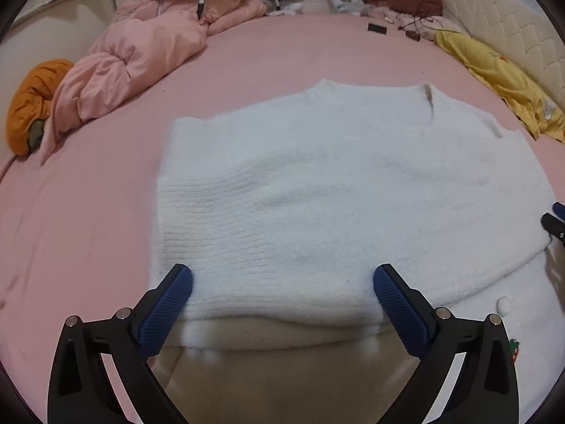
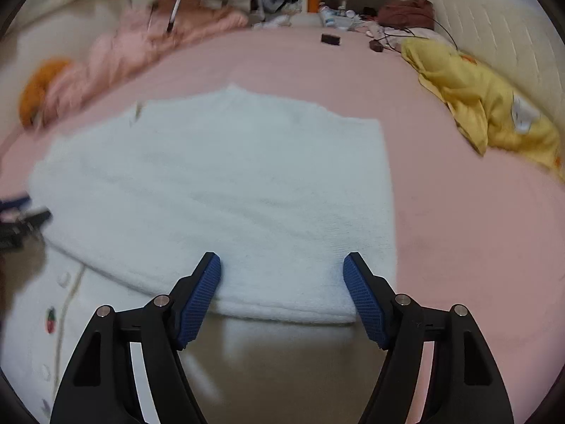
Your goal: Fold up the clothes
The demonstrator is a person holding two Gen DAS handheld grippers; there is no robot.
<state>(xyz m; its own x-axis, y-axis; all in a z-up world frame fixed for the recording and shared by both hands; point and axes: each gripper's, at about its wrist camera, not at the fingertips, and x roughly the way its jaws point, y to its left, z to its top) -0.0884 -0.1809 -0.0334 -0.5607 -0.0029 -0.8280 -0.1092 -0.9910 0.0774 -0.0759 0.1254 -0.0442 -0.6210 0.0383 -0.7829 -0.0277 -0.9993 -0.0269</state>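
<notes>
A fluffy white sweater [image 1: 317, 183] lies flat on the pink bed, with its sleeves folded in. It also shows in the right wrist view [image 2: 226, 190], which is blurred. My left gripper [image 1: 282, 282] is open and empty, its blue pads either side of the sweater's near folded edge on the left. My right gripper [image 2: 282, 268] is open and empty over the near edge on the right. The right gripper's tip shows at the right edge of the left wrist view [image 1: 554, 221]. A white buttoned garment [image 2: 42, 318] lies under the sweater's near side.
A crumpled pink duvet [image 1: 134, 60] and an orange garment [image 1: 31, 102] lie at the far left. A yellow garment [image 1: 501, 81] lies along the padded headboard [image 1: 512, 24] on the right. Small dark objects [image 1: 377, 28] and clutter sit at the far edge.
</notes>
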